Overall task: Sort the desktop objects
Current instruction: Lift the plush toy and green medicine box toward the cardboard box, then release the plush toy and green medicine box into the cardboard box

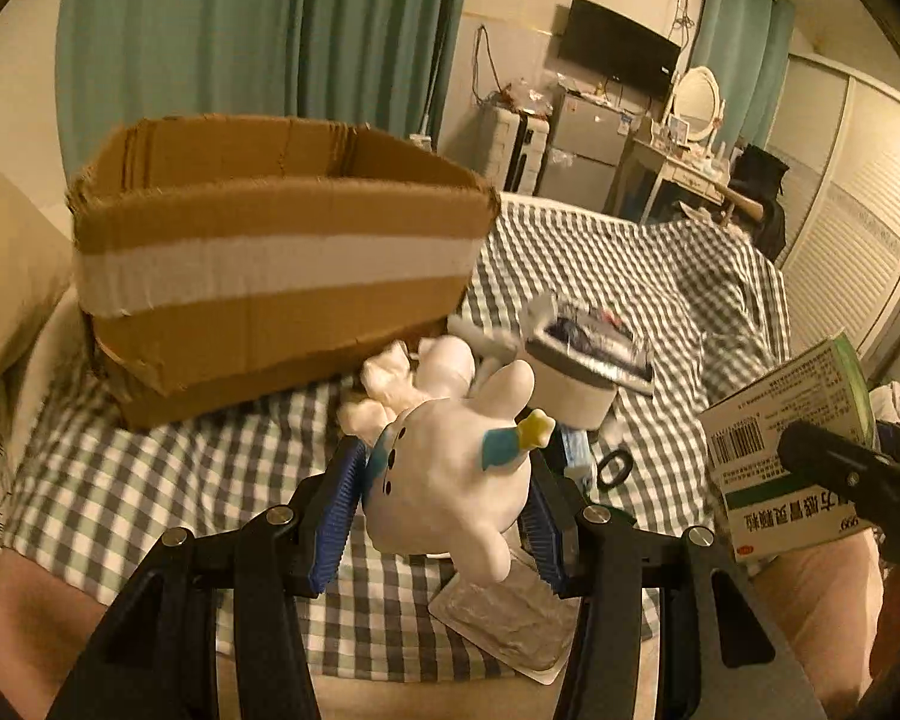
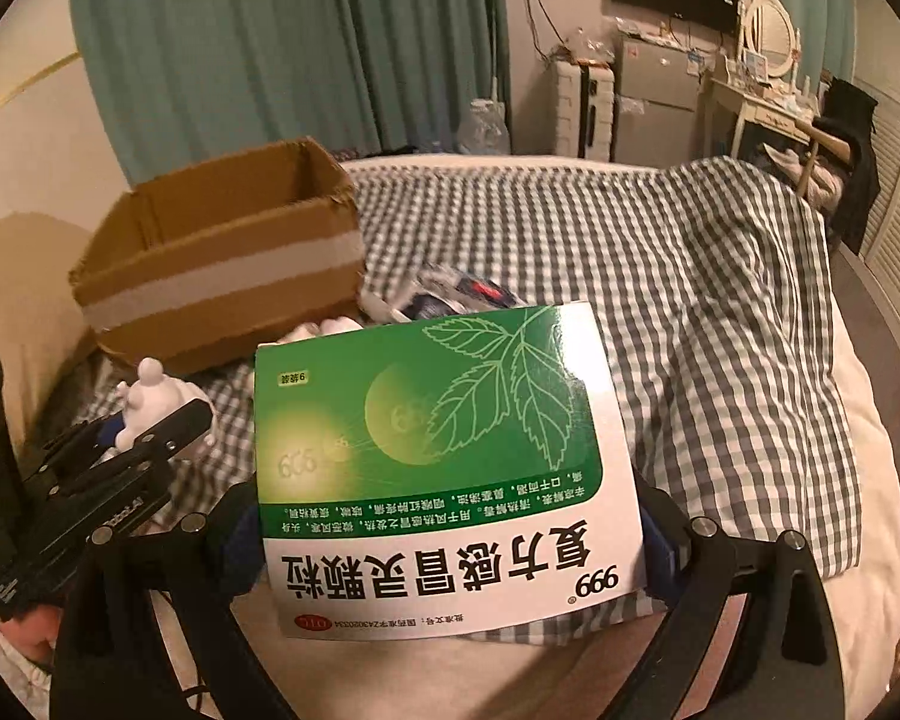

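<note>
My left gripper (image 1: 444,498) is shut on a white toy figure (image 1: 450,480) with teal wings and a yellow star, held above the checked bedspread. My right gripper (image 2: 450,540) is shut on a green and white medicine box (image 2: 438,468), held above the bed; the box also shows at the right of the left wrist view (image 1: 792,450). An open cardboard box (image 1: 270,264) with a white tape band stands on the bed beyond the toy, also seen in the right wrist view (image 2: 222,264). The left gripper and toy (image 2: 150,396) appear at the left of the right wrist view.
On the checked bedspread (image 1: 600,258) lie another white plush (image 1: 414,372), a white cup-like tub holding packets (image 1: 576,372), a black ring (image 1: 615,468) and a blister pack (image 1: 510,618). A television, fridge and dressing table stand beyond the bed.
</note>
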A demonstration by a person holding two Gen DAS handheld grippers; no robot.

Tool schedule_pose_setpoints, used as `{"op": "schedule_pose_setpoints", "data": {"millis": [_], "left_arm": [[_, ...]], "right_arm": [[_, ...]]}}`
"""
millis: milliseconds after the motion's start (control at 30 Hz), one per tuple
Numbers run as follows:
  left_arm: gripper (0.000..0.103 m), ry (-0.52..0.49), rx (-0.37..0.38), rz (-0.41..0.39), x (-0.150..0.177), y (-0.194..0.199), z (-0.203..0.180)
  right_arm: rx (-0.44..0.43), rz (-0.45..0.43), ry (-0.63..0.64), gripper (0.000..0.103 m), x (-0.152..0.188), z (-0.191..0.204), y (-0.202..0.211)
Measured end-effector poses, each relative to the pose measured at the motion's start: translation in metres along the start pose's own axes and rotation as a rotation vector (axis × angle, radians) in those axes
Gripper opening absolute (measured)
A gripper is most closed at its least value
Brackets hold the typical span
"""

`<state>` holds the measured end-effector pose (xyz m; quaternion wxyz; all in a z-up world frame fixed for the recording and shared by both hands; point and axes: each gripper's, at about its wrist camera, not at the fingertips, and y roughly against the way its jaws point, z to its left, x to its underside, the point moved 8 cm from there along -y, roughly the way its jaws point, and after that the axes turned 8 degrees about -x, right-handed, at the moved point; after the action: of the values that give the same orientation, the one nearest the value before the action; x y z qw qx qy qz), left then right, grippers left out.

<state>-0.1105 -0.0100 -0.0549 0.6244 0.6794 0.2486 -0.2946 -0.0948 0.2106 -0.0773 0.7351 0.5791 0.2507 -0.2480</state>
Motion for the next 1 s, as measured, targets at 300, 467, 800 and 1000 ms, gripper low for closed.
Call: {"op": "schedule_pose_setpoints", "data": {"millis": [300,467,800,1000], "left_arm": [[0.051,0.009,-0.053,-0.044,-0.026,0.025,0.017],[0.051,0.042,-0.039,-0.028,-0.045,0.038,0.035],[0.051,0.066,-0.044,-0.163,-0.116,0.052,0.064],[0.051,0.085,-0.111,-0.161,-0.157,0.011,0.076]], "right_arm": [[-0.142,-0.011,-0.006,0.096,-0.018,0.027,0.014],[-0.243,0.010,-0.029,0.096,-0.034,0.044,0.008],[-0.258,-0.055,0.050,0.096,-0.107,0.077,-0.024],[-0.293,-0.087,0.050,0.096,-0.158,0.097,-0.062]]}}
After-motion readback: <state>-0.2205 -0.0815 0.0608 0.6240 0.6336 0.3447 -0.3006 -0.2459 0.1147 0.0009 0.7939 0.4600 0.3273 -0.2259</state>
